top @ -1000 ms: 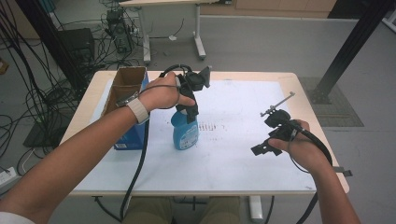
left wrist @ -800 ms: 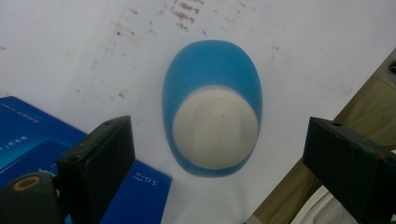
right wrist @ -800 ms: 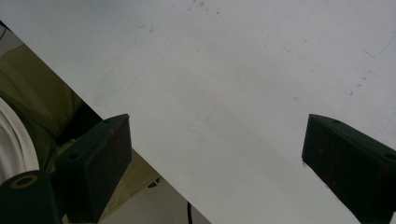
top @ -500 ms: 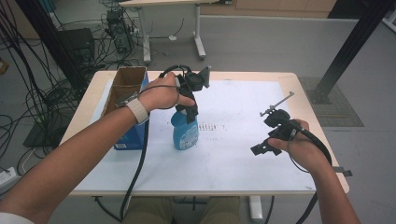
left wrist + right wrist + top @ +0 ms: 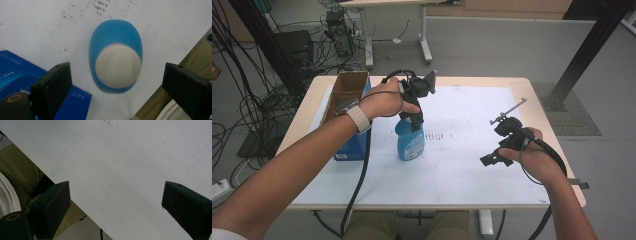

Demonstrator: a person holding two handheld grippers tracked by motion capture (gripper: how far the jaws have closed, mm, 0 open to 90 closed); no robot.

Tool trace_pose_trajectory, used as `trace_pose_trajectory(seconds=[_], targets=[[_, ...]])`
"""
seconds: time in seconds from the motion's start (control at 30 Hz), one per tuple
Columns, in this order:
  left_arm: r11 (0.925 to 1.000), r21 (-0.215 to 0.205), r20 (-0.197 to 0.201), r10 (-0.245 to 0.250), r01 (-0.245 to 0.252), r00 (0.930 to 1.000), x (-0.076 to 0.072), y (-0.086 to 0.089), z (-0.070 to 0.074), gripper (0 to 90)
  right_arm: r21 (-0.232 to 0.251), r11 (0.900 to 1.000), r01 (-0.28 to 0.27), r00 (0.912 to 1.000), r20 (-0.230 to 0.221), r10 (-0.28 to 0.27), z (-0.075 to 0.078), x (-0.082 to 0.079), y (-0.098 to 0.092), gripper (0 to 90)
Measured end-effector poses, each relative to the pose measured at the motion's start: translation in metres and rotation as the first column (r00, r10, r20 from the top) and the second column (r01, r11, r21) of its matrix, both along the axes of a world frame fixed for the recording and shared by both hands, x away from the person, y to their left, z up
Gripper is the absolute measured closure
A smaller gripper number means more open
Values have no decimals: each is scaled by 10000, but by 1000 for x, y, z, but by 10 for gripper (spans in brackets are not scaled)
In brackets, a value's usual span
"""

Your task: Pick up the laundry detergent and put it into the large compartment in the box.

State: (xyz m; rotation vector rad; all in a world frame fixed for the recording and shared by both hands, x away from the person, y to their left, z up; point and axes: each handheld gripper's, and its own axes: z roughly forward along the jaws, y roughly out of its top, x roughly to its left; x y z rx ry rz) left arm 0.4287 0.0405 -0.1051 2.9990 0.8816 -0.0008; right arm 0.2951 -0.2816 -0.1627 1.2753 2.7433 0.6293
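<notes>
Blue bottle (image 5: 410, 141) unmoved, left hand-held gripper (image 5: 117, 82) still spread above it, right hand-held gripper (image 5: 116, 202) still spread

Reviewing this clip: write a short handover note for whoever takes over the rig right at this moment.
Left gripper: open, jaws spread wide, held directly above the blue bottle, looking straight down on its white cap. It grips nothing yet.
Right gripper: open and empty, held off to the right over the white table sheet.
Things: the bottle stands upright near the middle-left of the sheet, beside the blue box at the table's left edge.
Done: left gripper lined up over the bottle.
Left: probably lower the left gripper, close the jaws on the bottle, then move it; where to cannot be told from these views.
</notes>
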Motion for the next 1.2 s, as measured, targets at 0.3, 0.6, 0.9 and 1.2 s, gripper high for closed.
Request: trace_pose_trajectory(seconds=[0.3,0.6,0.9,1.2], targets=[[10000,-46,35,9,-9,10000,-1,0,-1,95,7,10000,-8,10000,3,8,-1,0,0,84],[10000,-22,34,65,-64,10000,-1,1,-1,95,16,10000,-9,10000,6,9,-1,0,0,84],[10000,-38,64,34,-34,10000,-1,2,-1,95,11,10000,0,10000,-16,0,-1,0,0,84],[10000,-4,83,3,-3,10000,-2,1,-2,95,24,10000,-15,10000,-21,15,-1,0,1,84]])
